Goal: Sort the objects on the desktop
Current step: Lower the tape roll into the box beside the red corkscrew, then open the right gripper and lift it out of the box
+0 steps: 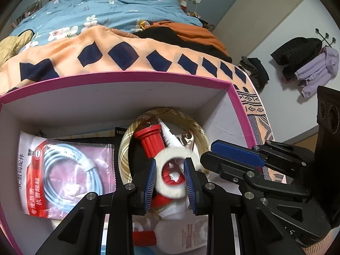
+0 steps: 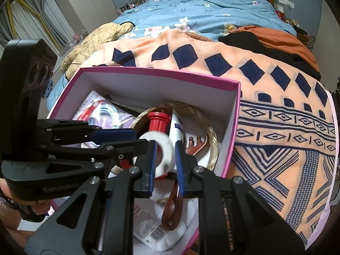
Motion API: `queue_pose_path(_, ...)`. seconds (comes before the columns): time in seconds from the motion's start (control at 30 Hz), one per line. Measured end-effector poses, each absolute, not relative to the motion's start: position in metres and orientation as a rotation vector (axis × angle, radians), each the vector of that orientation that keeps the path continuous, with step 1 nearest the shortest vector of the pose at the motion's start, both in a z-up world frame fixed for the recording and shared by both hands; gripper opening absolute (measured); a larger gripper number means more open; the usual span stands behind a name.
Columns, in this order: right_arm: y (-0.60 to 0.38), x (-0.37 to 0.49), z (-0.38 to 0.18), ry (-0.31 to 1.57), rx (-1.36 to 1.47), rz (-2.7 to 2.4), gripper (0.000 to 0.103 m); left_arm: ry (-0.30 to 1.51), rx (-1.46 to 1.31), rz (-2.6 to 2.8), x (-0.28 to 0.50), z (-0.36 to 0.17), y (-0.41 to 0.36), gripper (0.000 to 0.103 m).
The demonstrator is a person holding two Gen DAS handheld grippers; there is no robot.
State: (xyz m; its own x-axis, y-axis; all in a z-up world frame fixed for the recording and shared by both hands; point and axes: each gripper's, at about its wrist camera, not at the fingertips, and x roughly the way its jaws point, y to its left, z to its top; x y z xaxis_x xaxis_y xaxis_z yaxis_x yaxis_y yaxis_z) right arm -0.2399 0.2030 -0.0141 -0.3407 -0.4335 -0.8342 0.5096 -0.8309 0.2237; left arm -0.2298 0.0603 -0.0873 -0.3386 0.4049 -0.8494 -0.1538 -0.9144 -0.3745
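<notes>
A big bed [image 2: 212, 6] with a blue flower quilt is seen in both views. An orange blanket [image 2: 265, 110] with dark blue diamonds is spread over its near end. A pink box [image 1: 119, 78], white inside, is set on the blanket.

The left claw [image 1: 170, 170] is held over the box. It is closed onto a white tape roll [image 1: 170, 192]. The roll is pinched by its round outside, near the tips of the blue pads. It is held up above the other things in the box.

The right claw [image 2: 165, 146] is brought in just beside the roll. Its fingers are parted a little, and the roll is seen past the gap. It cannot be told if the roll is touched by them.

In the box, a bag with a coiled blue cable [image 1: 68, 170] is laid at the left. A tan checked ring [image 1: 125, 148] is laid in the middle, with a red cap [image 1: 150, 140] over it. A white bottle [image 1: 182, 235] is found at the near end.

Only in the left view, coats on a rack [image 1: 306, 59] are seen by the wall, and the hole of the roll is seen from the front. Only in the right view, curtains [image 2: 23, 17] are seen at the far left. A brown clip shaped like antlers [image 2: 196, 144] and a brown loop [image 2: 172, 208] are seen clearly there too.
</notes>
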Motion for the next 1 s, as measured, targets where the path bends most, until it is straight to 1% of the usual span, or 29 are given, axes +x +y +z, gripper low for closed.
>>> queue_pose_path(0.17, 0.202, -0.239, -0.015, 0.122, 1.32, -2.187, 0.02, -0.318, -1.535, 2.314, -0.228, -0.088, 0.06, 0.026)
queue_pose_path(0.23, 0.203, -0.237, -0.014, 0.102, 1.31, -2.186, 0.02, -0.299, -1.51, 2.339, -0.224, -0.085, 0.06, 0.03)
queue_pose_path(0.27, 0.204, -0.236, -0.013, 0.094, 1.302, -2.188, 0.02, -0.289, -1.494, 2.353, -0.221, -0.082, 0.059, 0.033)
queue_pose_path(0.33, 0.207, -0.232, -0.01, 0.067, 1.283, -2.19, 0.022, -0.259, -1.453, 2.396, -0.215, -0.076, 0.057, 0.043)
queue_pose_path(0.37, 0.211, -0.229, -0.008, 0.043, 1.271, -2.191, 0.024, -0.247, -1.44, 2.428, -0.212, -0.073, 0.054, 0.056)
queue_pose_path(0.4, 0.215, -0.226, -0.006, 0.023, 1.257, -2.198, 0.03, -0.254, -1.427, 2.452, -0.209, -0.07, 0.051, 0.065)
queue_pose_path(0.43, 0.218, -0.223, -0.003, 0.005, 1.244, -2.208, 0.035, -0.272, -1.412, 2.46, -0.207, -0.069, 0.047, 0.068)
queue_pose_path(0.47, 0.221, -0.22, -0.001, -0.012, 1.235, -2.214, 0.046, -0.31, -1.391, 2.469, -0.202, -0.066, 0.042, 0.075)
queue_pose_path(0.5, 0.226, -0.216, 0.002, -0.036, 1.221, -2.222, 0.053, -0.323, -1.382, 2.483, -0.198, -0.064, 0.039, 0.083)
queue_pose_path(0.53, 0.229, -0.211, 0.005, -0.058, 1.203, -2.228, 0.056, -0.332, -1.361, 2.51, -0.191, -0.06, 0.037, 0.087)
queue_pose_path(0.6, 0.235, -0.201, 0.012, -0.095, 1.163, -2.235, 0.063, -0.331, -1.317, 2.554, -0.181, -0.052, 0.034, 0.1)
queue_pose_path(0.63, 0.237, -0.197, 0.015, -0.104, 1.147, -2.237, 0.065, -0.33, -1.29, 2.576, -0.174, -0.048, 0.032, 0.103)
queue_pose_path(0.7, 0.242, -0.179, 0.023, -0.128, 1.091, -2.244, 0.076, -0.387, -1.247, 2.573, -0.16, -0.04, 0.026, 0.103)
queue_pose_path(0.73, 0.243, -0.174, 0.025, -0.134, 1.075, -2.244, 0.079, -0.406, -1.243, 2.556, -0.153, -0.037, 0.023, 0.103)
queue_pose_path(0.8, 0.244, -0.153, 0.031, -0.134, 1.022, -2.238, 0.088, -0.381, -1.232, 2.566, -0.141, -0.031, 0.023, 0.103)
queue_pose_path(0.9, 0.243, -0.128, 0.034, -0.138, 0.981, -2.218, 0.092, -0.323, -1.227, 2.562, -0.119, -0.025, 0.025, 0.103)
queue_pose_path(1.0, 0.239, -0.104, 0.032, -0.159, 0.969, -2.18, 0.095, -0.34, -1.317, 2.567, -0.101, -0.028, 0.018, 0.103)
